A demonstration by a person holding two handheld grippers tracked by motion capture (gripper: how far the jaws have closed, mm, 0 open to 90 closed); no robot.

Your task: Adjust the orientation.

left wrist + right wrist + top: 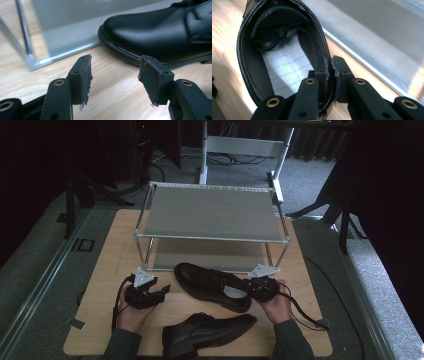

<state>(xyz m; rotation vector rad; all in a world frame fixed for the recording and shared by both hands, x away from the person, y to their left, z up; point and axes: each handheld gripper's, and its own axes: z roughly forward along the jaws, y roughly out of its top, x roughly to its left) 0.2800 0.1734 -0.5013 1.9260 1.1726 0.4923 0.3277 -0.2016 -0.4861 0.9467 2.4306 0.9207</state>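
Two black leather shoes lie on the wooden table (112, 265). The far shoe (212, 285) lies slantwise in front of the rack, toe to the left. My right gripper (251, 287) is shut on that shoe's heel rim (330, 67), one jaw inside the opening and one outside. The pale insole (284, 70) and loose laces show inside. My left gripper (162, 292) is open, low over the table, just left of this shoe's toe (150, 32); nothing sits between its pads (83, 77). The near shoe (207, 332) rests at the table's front edge.
A grey two-tier metal shoe rack (210, 215) stands at the back of the table, both shelves bare; its lower shelf (75, 37) is just behind the far shoe. Cables trail from both grippers. Dark floor, stands and a white frame surround the table.
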